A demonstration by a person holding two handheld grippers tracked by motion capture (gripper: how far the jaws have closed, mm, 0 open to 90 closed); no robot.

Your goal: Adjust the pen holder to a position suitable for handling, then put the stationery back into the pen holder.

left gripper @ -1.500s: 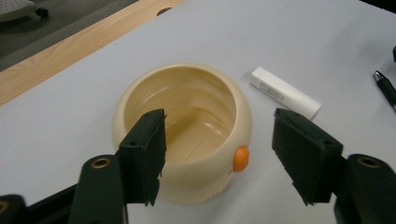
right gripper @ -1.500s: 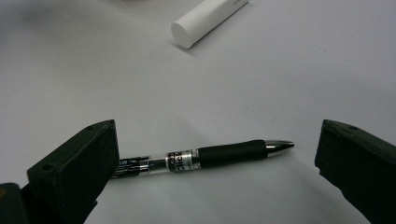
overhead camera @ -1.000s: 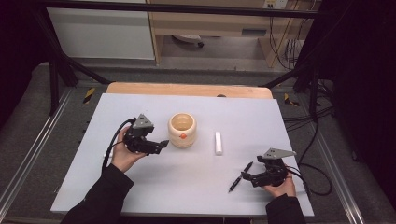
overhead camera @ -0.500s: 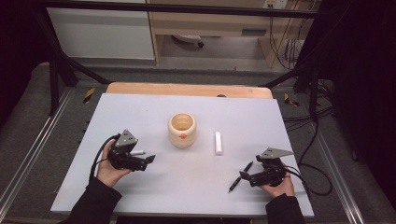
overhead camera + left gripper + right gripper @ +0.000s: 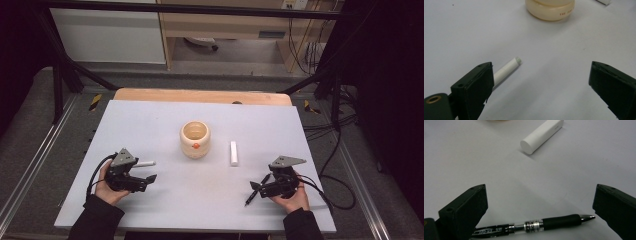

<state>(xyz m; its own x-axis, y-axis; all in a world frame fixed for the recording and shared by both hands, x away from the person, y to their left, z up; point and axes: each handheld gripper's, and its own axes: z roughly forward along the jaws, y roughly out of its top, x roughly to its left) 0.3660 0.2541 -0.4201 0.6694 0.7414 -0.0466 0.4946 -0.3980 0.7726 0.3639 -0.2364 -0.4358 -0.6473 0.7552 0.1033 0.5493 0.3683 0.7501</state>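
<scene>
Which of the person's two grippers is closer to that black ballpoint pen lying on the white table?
The right gripper: the black ballpoint pen lies on the table between its open jaws. The left gripper is at the far left side, open beside a thin white stick.

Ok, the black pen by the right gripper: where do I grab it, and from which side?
Probably the black rubber grip section of the black pen, just behind its silver tip. The pen lies flat across the open right gripper, so come straight down from above with one jaw on each long side.
</scene>
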